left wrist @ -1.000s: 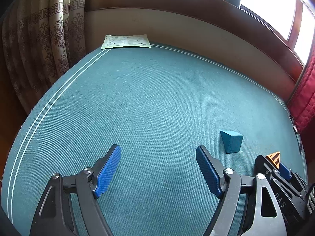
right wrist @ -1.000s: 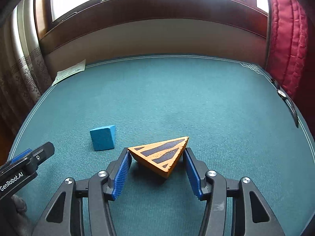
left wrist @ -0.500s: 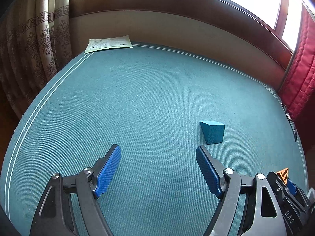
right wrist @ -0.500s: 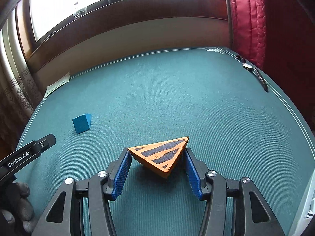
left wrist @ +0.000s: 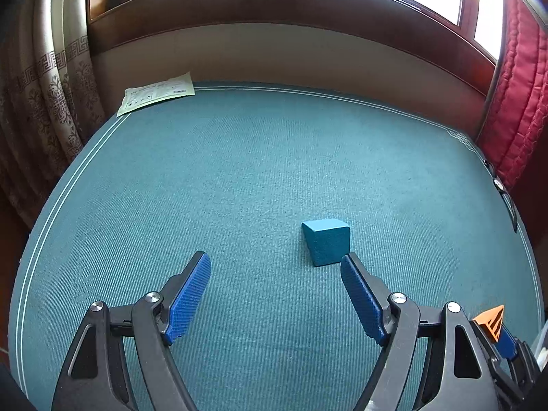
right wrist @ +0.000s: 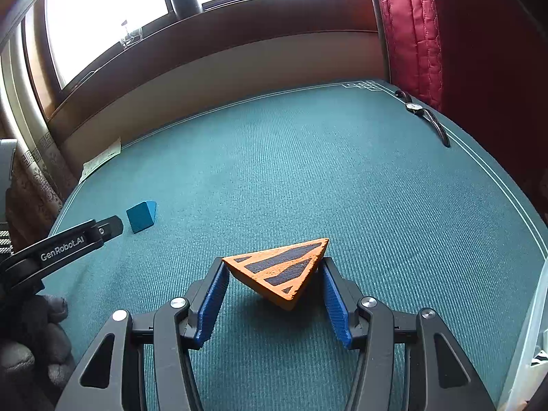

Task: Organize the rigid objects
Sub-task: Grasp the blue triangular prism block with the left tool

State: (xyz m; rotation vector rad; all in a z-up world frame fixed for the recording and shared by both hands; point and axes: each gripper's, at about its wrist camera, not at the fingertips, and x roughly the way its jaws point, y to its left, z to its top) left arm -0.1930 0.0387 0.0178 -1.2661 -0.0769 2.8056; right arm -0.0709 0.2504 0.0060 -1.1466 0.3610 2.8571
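A blue wedge block (left wrist: 327,241) lies on the green table mat (left wrist: 239,178), just ahead of my left gripper's right fingertip. My left gripper (left wrist: 275,262) is open and empty above the mat. My right gripper (right wrist: 274,269) is shut on an orange triangular block with black stripes (right wrist: 281,269) and holds it a little above the mat. The blue block also shows in the right wrist view (right wrist: 141,215), far left, with the left gripper's finger (right wrist: 68,241) beside it. A corner of the orange block shows in the left wrist view (left wrist: 491,322).
A printed paper sheet (left wrist: 156,96) lies at the mat's far left corner. A wristwatch (right wrist: 423,113) lies at the mat's right edge by a red curtain (right wrist: 407,27). A wall and windowsill bound the far side. A clear container's edge (right wrist: 529,342) shows at the lower right.
My left gripper has swung right, so the blue block now sits nearly at its right fingertip. My right gripper has carried the orange block rightward, away from the blue block.
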